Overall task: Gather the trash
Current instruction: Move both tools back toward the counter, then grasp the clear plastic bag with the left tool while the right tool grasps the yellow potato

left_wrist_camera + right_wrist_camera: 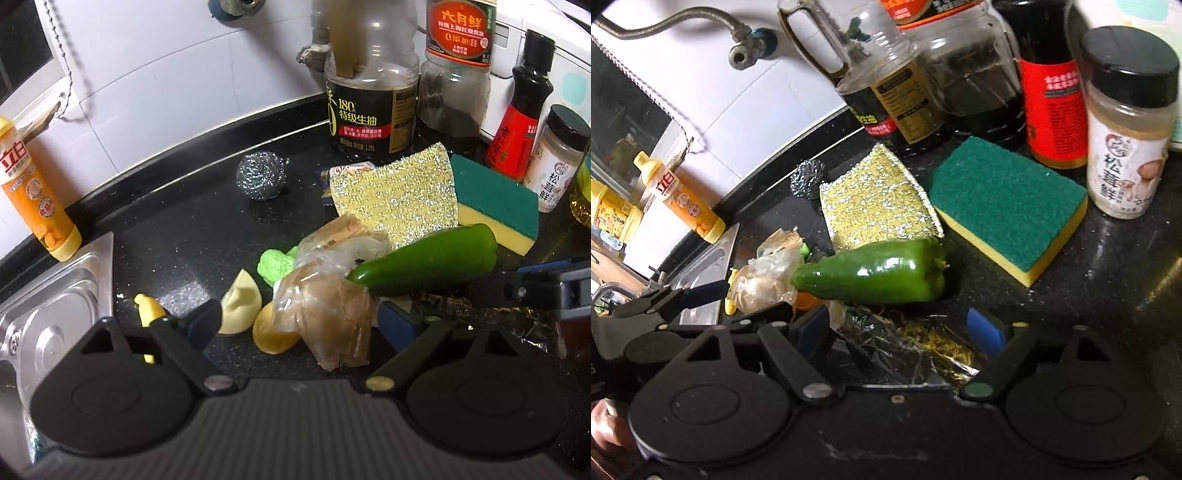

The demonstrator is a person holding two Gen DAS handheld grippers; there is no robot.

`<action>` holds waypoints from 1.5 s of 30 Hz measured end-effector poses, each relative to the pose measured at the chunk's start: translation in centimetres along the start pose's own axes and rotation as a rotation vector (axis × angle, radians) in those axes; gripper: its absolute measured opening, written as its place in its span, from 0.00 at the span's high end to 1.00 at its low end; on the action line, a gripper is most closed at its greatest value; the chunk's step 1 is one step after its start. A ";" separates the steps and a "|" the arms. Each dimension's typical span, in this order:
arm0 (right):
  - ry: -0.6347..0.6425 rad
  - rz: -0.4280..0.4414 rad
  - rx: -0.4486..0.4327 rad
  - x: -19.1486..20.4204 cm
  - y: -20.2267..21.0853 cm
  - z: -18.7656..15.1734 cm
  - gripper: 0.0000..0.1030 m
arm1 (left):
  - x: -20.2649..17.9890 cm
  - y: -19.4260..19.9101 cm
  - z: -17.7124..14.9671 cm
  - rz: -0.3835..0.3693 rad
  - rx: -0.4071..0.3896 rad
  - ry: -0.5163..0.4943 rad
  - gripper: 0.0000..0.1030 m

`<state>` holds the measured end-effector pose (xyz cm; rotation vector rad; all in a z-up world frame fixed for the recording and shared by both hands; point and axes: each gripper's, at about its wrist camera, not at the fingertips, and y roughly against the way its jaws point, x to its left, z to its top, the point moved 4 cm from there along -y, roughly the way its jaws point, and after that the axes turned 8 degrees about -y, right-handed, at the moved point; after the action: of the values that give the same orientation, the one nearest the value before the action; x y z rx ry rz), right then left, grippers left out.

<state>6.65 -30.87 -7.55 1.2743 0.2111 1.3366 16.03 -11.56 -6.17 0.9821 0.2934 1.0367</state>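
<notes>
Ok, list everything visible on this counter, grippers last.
crumpled plastic wrapper: 1, clear-brown, counter centre, between left gripper's fingers
foil wrapper: 1, silvery-dark, between right gripper's fingers
green pepper: 1, beside both wrappers
sponge: 1, green-yellow, right
glitter scrub cloth: 1, gold
steel wool: 1, silver, rear
toy food pieces: several, yellow, orange, green
sauce bottles: 3, rear
seasoning jar: 1, black cap
detergent bottle: 1, orange
sink: steel, left
left gripper: open
right gripper: open
</notes>
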 end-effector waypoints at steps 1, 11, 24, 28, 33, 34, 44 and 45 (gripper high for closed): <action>0.004 0.000 0.003 0.2 -0.2 0.0 0.19 | 0.1 -0.1 0.0 -0.004 0.002 0.004 0.20; 0.039 0.033 0.045 2.9 -1.6 -0.4 0.19 | 1.2 0.4 -0.5 -0.051 -0.034 0.061 0.77; 0.169 0.088 0.079 9.9 -4.4 -2.6 0.36 | 6.9 2.6 -4.7 -0.015 -0.027 0.218 0.77; 0.219 0.083 0.078 12.1 -5.4 -3.0 0.37 | 8.3 2.4 -6.1 -0.018 -0.001 0.267 0.77; 0.258 0.072 0.109 13.7 -6.9 -3.9 0.49 | 9.2 2.6 -7.4 -0.020 0.008 0.287 0.77; 0.267 0.064 0.116 14.0 -7.1 -4.2 0.50 | 9.3 2.6 -7.5 -0.022 0.008 0.290 0.77; 0.300 0.027 0.101 14.1 -6.9 -5.7 0.57 | 9.5 2.5 -8.4 -0.050 0.014 0.294 0.76; 0.303 0.021 0.097 14.1 -6.9 -5.7 0.64 | 9.4 2.5 -8.4 -0.052 0.014 0.290 0.76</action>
<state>10.99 -14.78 -7.59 1.1513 0.4795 1.5512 14.11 1.15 -6.81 0.8309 0.5630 1.1312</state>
